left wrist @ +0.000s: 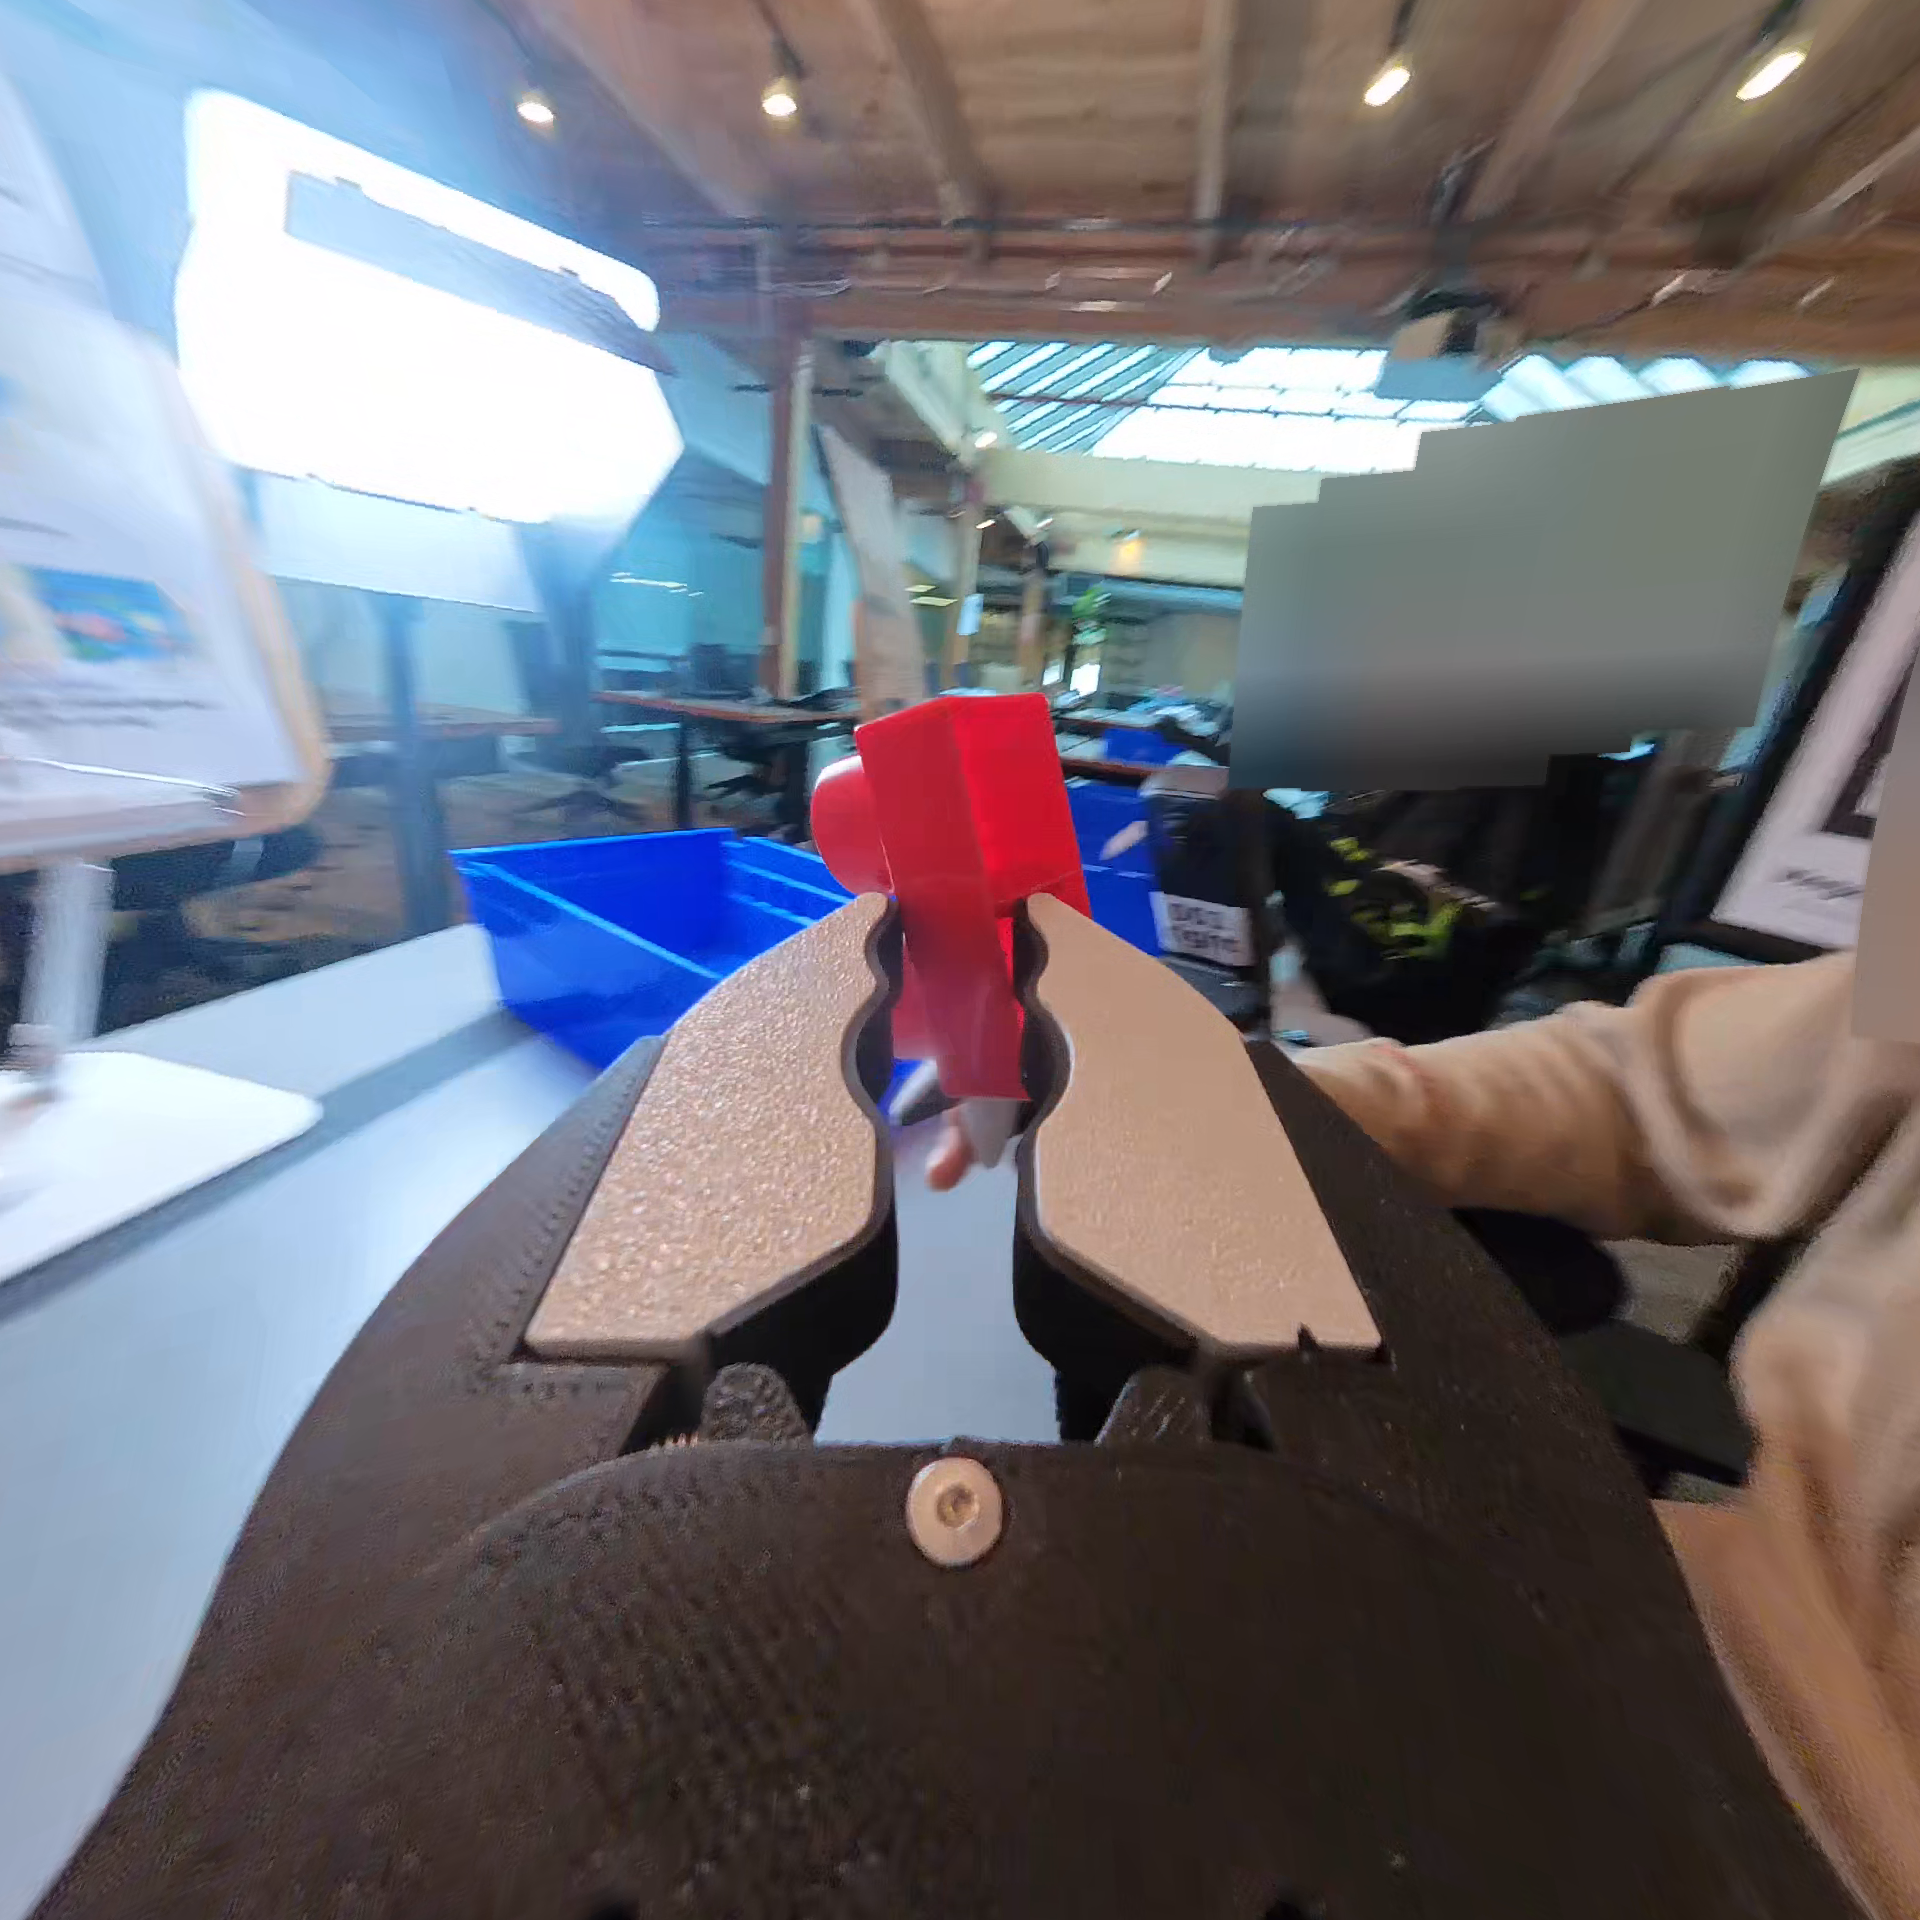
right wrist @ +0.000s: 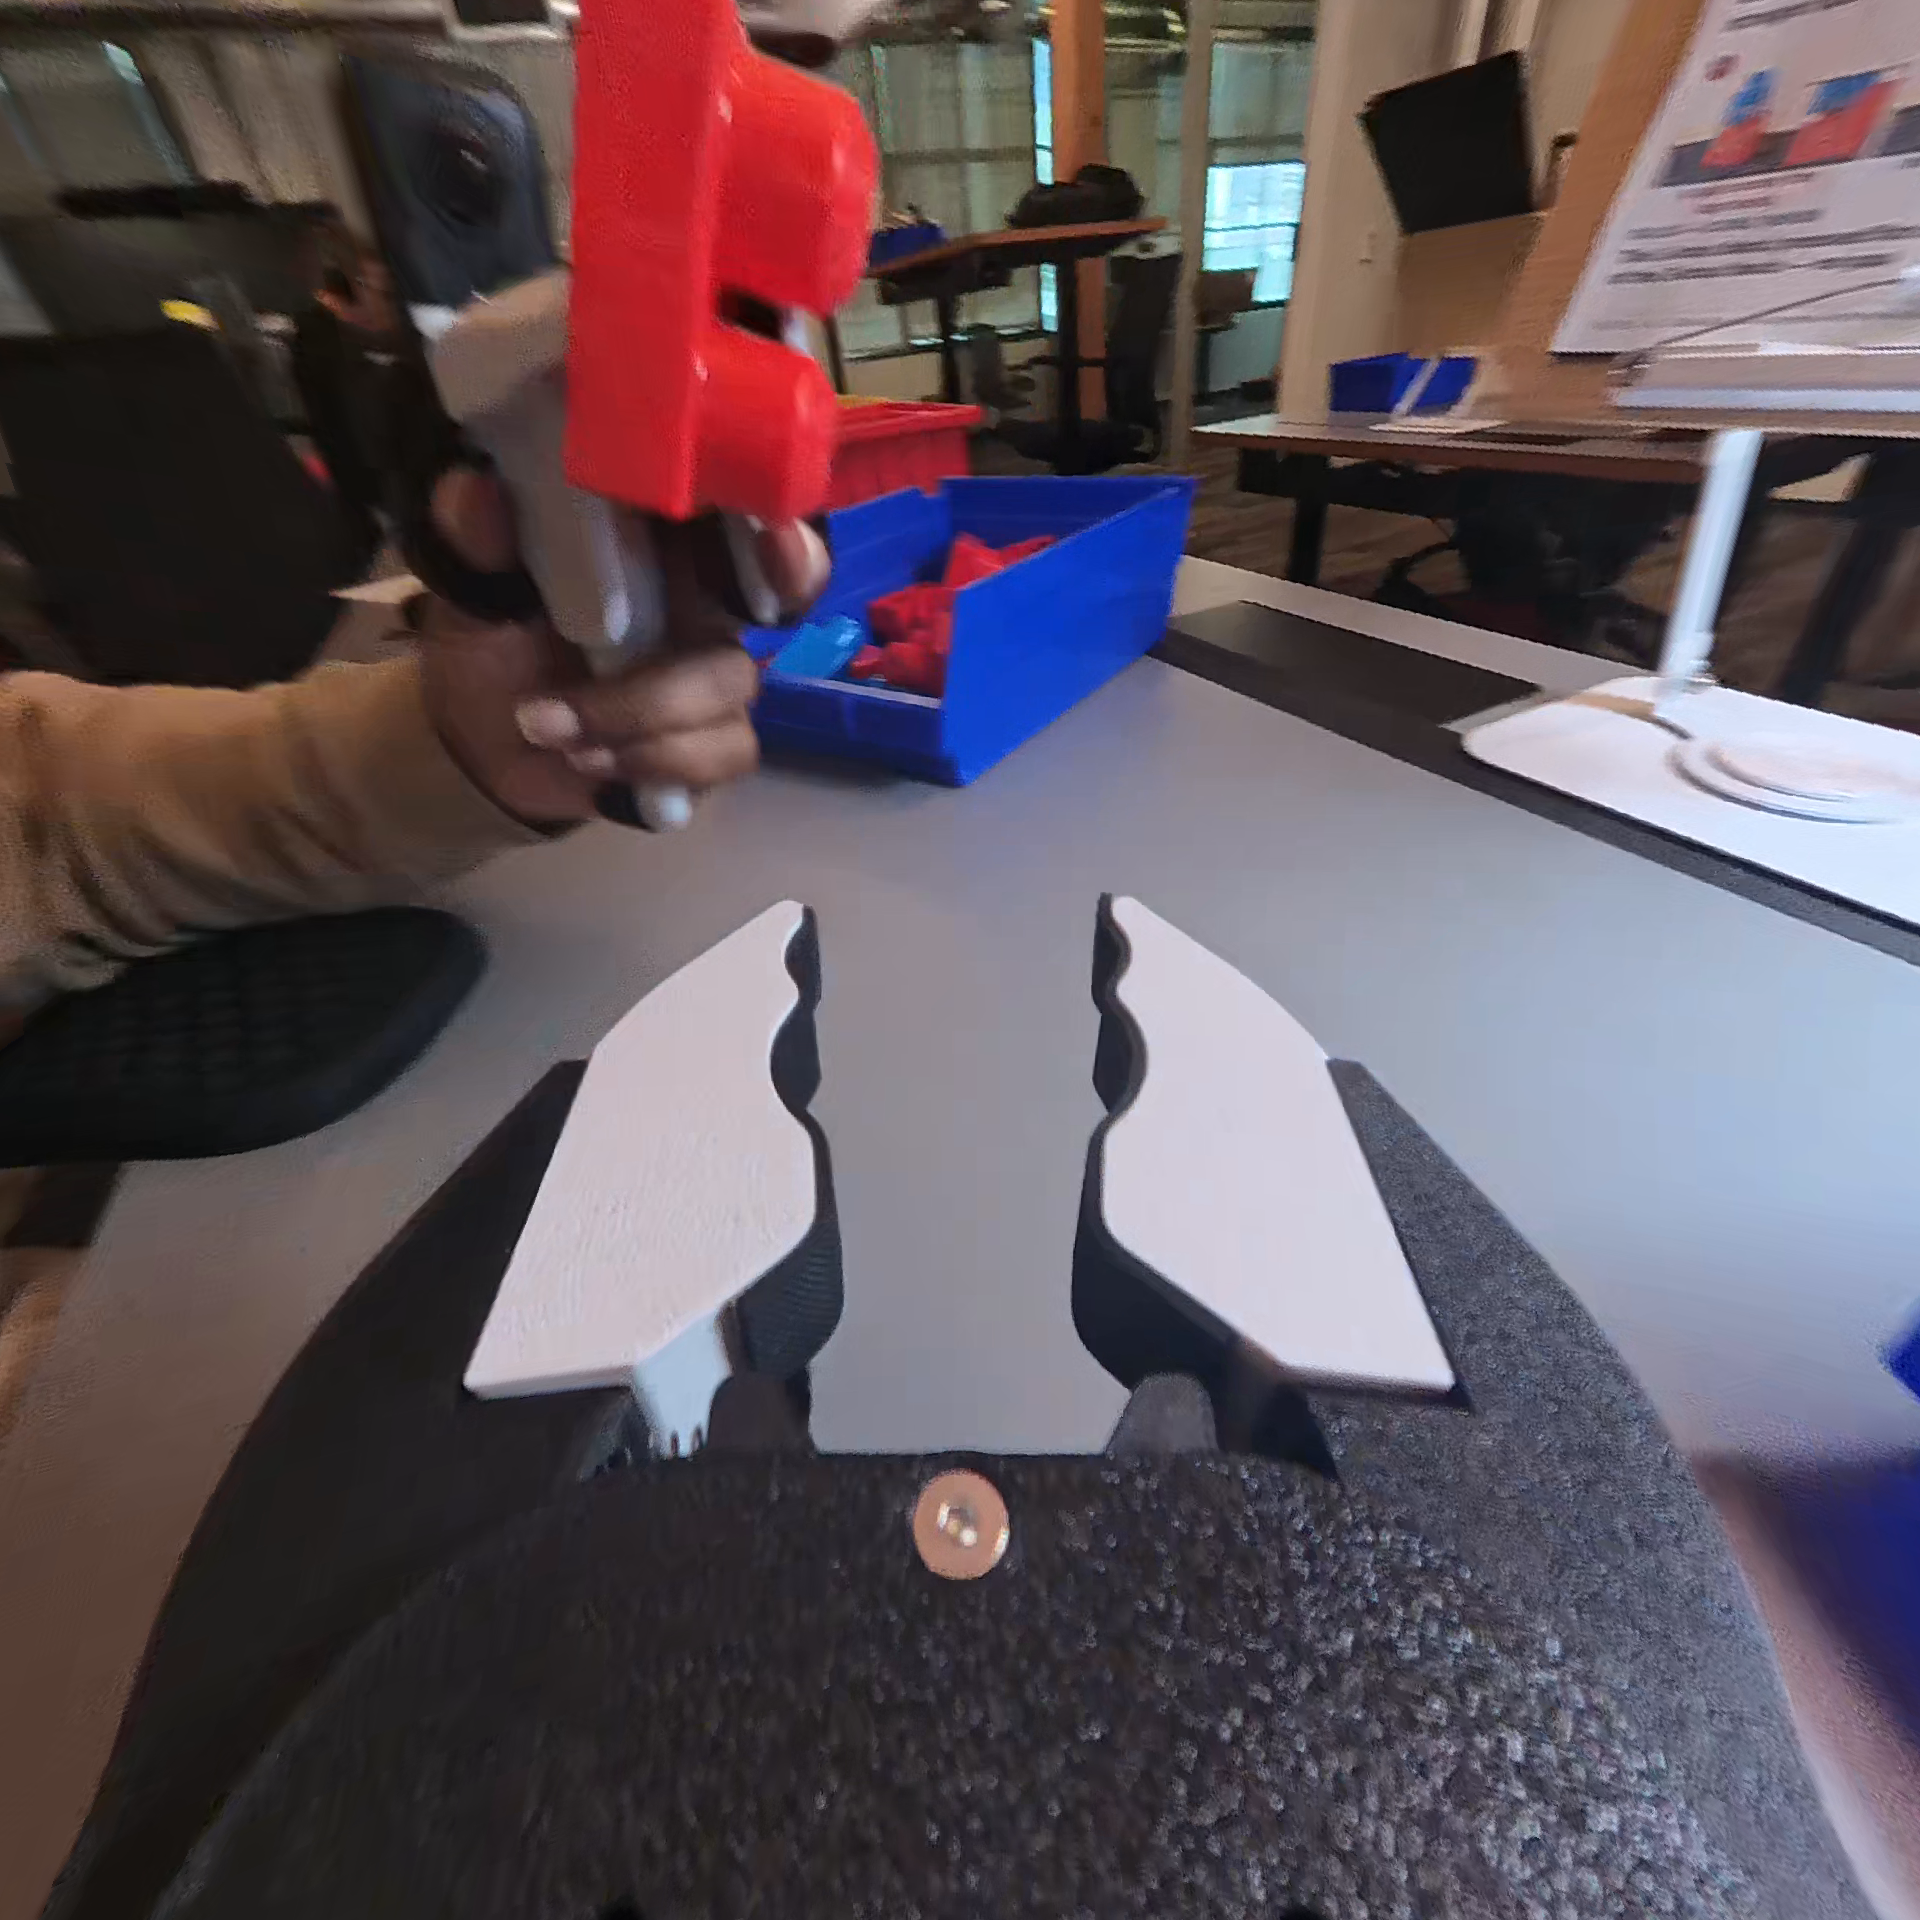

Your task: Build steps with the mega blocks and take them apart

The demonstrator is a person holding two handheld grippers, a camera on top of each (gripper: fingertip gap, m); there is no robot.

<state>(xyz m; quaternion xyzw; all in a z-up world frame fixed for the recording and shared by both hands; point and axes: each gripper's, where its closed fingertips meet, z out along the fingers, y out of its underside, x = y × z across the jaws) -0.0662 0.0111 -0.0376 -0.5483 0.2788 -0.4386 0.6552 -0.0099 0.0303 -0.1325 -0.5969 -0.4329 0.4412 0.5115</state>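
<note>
Red block held aloft over the table

The left gripper (left wrist: 958, 914) clamps a red mega block (left wrist: 961, 821); the right gripper (right wrist: 954, 914) gapes empty (blue bin (right wrist: 1049, 634) beyond).

Open-plan office: rows of desks (left wrist: 717, 717), office chairs, exposed timber ceiling (left wrist: 1039, 156).

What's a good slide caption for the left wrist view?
Left gripper clamps a red plastic block above the blue plastic bin.
</note>
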